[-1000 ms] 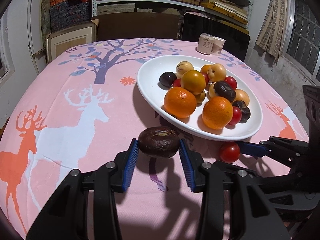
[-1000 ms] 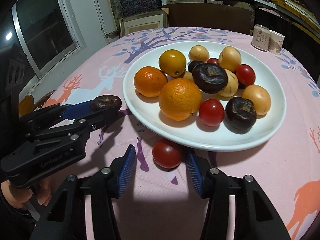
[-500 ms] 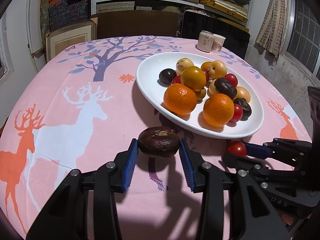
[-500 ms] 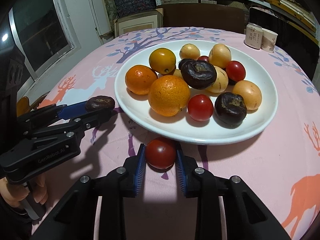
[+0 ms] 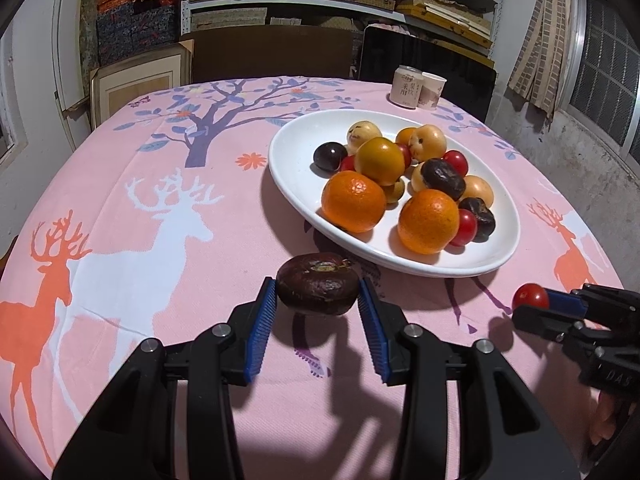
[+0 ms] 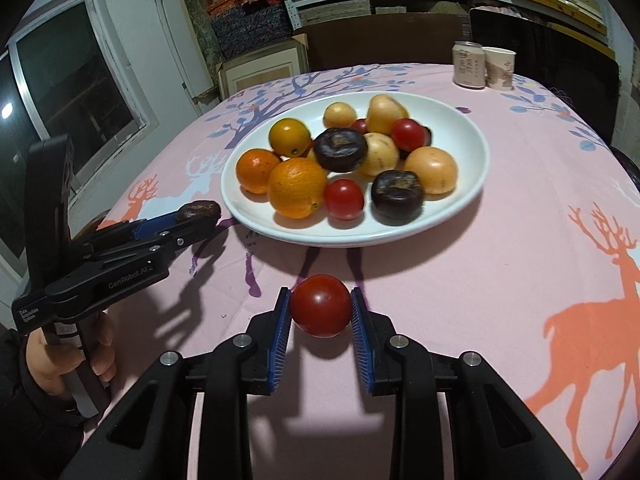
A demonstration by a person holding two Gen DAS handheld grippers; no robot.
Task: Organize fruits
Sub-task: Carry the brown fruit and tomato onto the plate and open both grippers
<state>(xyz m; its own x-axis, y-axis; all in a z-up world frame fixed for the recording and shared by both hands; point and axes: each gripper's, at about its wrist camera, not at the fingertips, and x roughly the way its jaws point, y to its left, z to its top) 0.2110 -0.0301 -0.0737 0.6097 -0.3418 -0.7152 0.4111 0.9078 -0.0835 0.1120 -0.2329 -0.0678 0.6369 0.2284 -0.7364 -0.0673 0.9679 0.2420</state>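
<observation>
Near the bench's front edge, just short of the white plate [image 6: 476, 168] rim, the left gripper [image 5: 318, 300] jaws clamp a dark brown fruit [image 5: 318, 289] and the right gripper [image 6: 320, 312] jaws pinch a red tomato [image 6: 321, 306], apparently lifted off the open pink cloth [image 6: 500, 264] around them.

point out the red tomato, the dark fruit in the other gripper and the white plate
red tomato [image 6: 320, 305], right wrist view, middle of its front skin
dark fruit [image 5: 317, 289], left wrist view, centre of its top side
white plate [image 6: 460, 136], right wrist view, bare inner wall on the right
</observation>
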